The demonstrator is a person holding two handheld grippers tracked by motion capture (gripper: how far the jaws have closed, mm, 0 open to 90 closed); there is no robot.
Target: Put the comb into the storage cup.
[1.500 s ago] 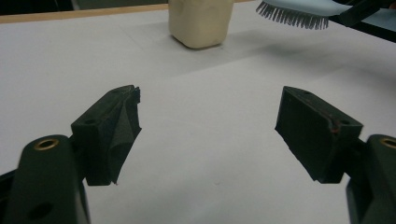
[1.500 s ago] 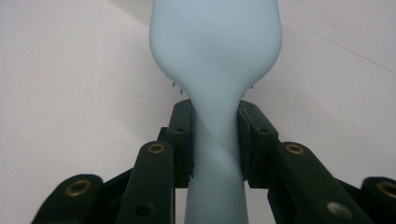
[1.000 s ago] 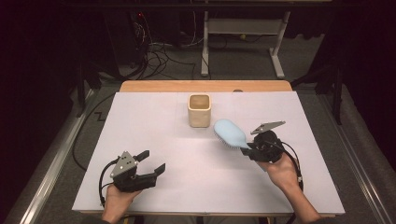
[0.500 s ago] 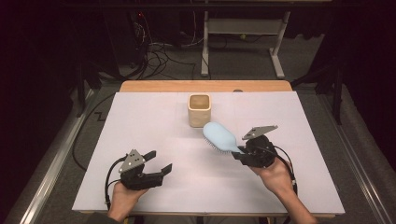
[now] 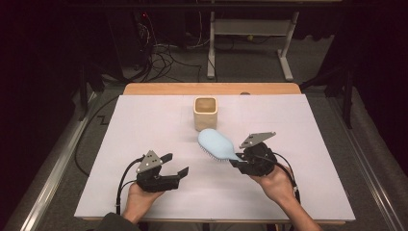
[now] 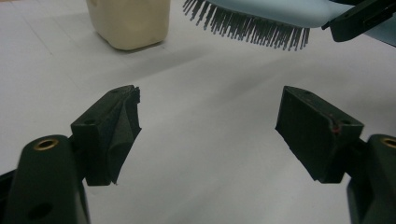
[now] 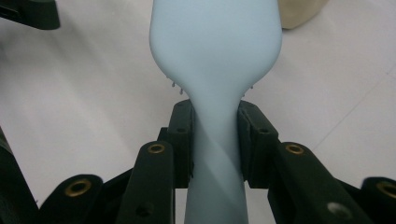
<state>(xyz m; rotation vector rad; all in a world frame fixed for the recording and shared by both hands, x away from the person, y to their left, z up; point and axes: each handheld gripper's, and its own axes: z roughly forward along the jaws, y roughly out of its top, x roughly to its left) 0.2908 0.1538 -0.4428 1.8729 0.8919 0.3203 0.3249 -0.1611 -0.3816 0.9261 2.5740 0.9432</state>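
While each line below takes one part of the scene, the order runs from the fingers outward.

Right fingers: the right gripper has its two black fingers pressed on either side of the narrow neck of the pale blue hairbrush, holding it clear of the worktop.
Right grip point: in the right gripper view the neck sits between the pads, with the wide head beyond the fingertips and the handle running back toward the camera.
Left fingers: the left gripper has its fingers spread wide with nothing between them, just bare worktop behind the gap.
Right hand pose: the right hand comes in from the near edge, right of centre, forearm angled up and left, gripper aimed toward the far left.
Left hand pose: the left hand sits near the near edge, left of centre, gripper low over the worktop and aimed right and slightly far.
Hairbrush axis: the long axis runs from near right at the handle to far left at the head, roughly level.
Hairbrush facing: smooth back up, dark bristles down.
Hairbrush place: near the middle of the worktop, head just near of the cream cup, apart from it.
Cup: upright, open top, toward the far middle.
Grippers apart: well apart, the brush head far and right of the left gripper's open fingers.
Worktop: white sheet over a wooden top.
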